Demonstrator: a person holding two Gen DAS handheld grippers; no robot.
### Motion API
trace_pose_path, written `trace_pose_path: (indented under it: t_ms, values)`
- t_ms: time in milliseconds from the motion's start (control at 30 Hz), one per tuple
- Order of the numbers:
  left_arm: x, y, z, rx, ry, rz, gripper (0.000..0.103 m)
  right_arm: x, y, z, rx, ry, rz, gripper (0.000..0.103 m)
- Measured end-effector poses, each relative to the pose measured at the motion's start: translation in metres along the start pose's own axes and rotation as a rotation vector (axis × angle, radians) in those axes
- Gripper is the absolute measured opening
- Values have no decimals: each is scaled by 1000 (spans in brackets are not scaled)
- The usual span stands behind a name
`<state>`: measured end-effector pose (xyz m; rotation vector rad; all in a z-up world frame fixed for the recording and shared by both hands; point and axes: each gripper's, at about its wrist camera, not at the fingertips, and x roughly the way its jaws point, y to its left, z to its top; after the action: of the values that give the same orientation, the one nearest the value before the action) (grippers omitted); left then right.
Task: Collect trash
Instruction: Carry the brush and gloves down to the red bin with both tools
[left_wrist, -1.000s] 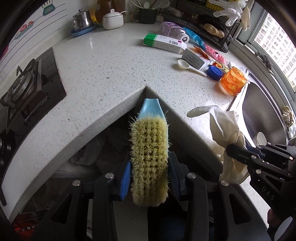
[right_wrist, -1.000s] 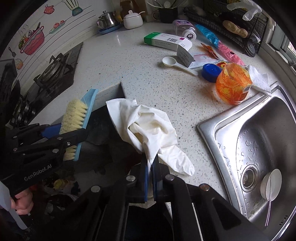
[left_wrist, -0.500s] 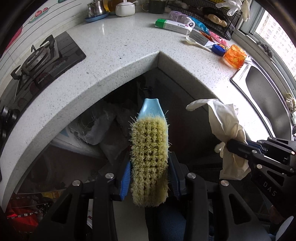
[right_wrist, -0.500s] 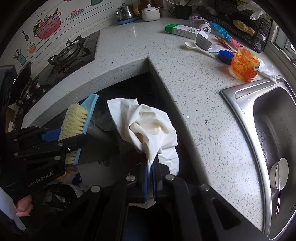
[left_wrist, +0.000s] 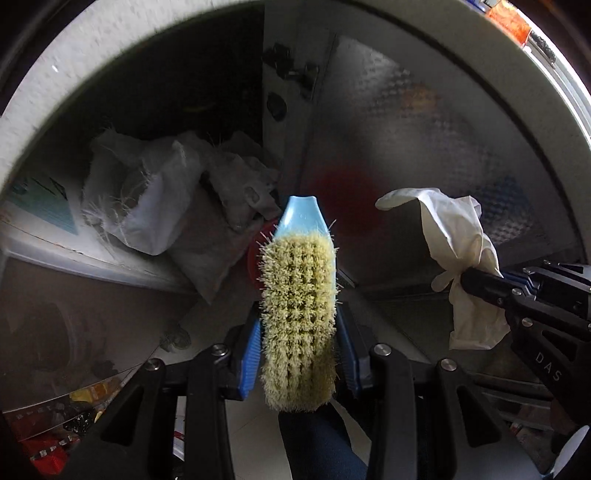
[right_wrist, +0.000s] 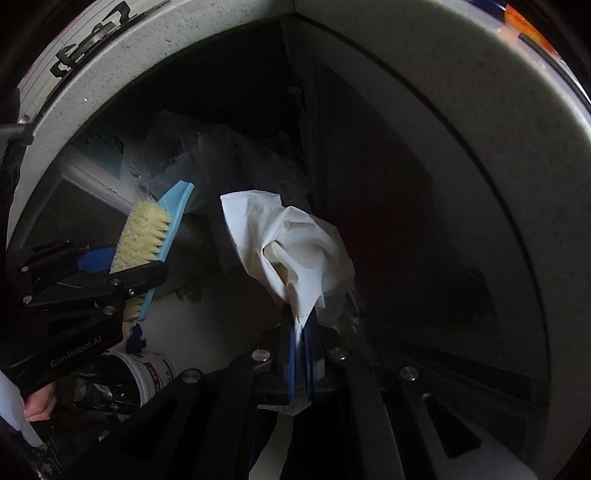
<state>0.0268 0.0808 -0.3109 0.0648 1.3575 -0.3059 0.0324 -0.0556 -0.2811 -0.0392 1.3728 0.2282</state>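
We were at the carry-to-bin step: our left hand-held gripper (left_wrist: 299, 369) pinched a scrub brush (left_wrist: 299, 317) bristles-up, and our right hand-held gripper (right_wrist: 301, 347) was pressed together on a crumpled white rubber glove (right_wrist: 291, 251), both held below the desk edge (left_wrist: 110, 62) before the dark cabinet recess. Next, we judged, each needed lowering over a bin (none was clearly visible) before letting go.

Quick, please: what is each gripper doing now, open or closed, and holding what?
Left gripper: closed on the brush.
Right gripper: closed on the white glove.
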Motion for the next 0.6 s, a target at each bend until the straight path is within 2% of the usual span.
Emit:
trace_pose_path:
  t_ms: [133,367,600]
  values:
    - [52,9,0,45,13,3,35,51,-2,-5,39,32,-19,3]
    - [138,21,10,105,42,-35,35,135,-12,-3,121,53,-5,3]
    - [207,32,22,167,34,-2,35,213,-30,2,142,79,31,3]
